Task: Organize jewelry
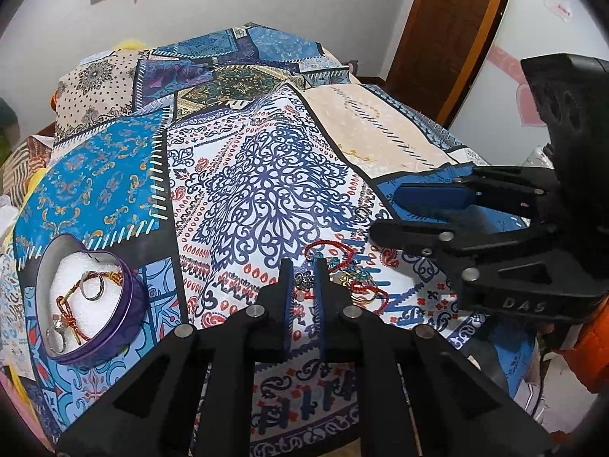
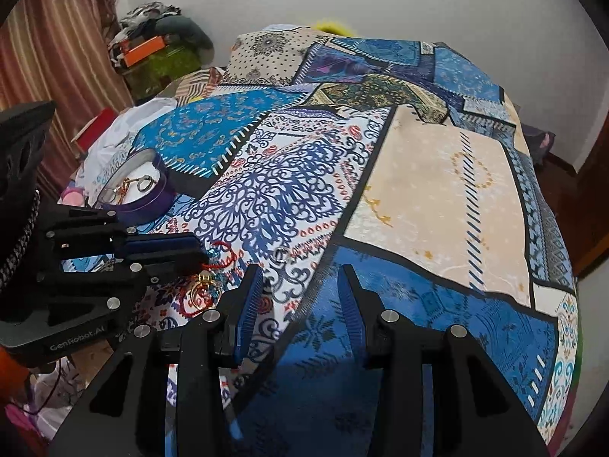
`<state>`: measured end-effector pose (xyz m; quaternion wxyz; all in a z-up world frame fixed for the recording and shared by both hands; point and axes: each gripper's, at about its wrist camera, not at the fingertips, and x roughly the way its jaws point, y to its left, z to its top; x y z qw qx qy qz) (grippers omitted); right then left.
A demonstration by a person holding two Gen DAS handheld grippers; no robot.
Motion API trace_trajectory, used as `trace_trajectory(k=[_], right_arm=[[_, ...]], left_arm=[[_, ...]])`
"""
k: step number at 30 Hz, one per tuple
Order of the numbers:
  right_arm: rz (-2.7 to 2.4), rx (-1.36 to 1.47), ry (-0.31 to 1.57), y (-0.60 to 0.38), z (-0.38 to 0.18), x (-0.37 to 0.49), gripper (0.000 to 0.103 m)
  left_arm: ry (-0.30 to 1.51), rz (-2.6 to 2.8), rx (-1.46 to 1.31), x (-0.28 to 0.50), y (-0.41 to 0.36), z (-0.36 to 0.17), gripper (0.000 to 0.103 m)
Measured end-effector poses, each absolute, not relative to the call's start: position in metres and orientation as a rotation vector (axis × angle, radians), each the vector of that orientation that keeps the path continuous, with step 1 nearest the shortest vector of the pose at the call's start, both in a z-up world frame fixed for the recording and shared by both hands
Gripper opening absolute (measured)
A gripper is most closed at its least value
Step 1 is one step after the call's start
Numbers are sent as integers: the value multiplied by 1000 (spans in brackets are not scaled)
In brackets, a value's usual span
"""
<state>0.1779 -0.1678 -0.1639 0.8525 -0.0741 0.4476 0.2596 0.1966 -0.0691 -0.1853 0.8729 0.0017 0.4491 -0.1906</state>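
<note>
One heart-shaped purple tin [image 1: 131, 297], white foam inside, sits left of your left claw [image 1: 303, 278]; it holds two rings and one red-gold cord. One tangled jewelry heap [image 1: 342, 274] of red cords, teal beads and gold pieces lies at that claw's tips, its jaws narrowed with a small gap. Your right claw [image 2: 300, 293] is spread over the open patchwork bedspread [image 2: 437, 175].

Left gripper [image 1: 303, 282] fingers narrowly parted — right gripper [image 2: 300, 289] fingers spread wide
</note>
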Motion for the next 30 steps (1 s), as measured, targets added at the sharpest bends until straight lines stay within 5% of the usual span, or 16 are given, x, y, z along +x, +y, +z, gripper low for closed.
trace_trajectory(k=[7, 30], right_arm=[[576, -177, 942, -155, -167, 184, 10], [547, -147, 802, -159, -110, 159, 5]], left_arm=[[897, -379, -28, 194, -58, -172, 9], [717, -332, -33, 155, -37, -97, 9]])
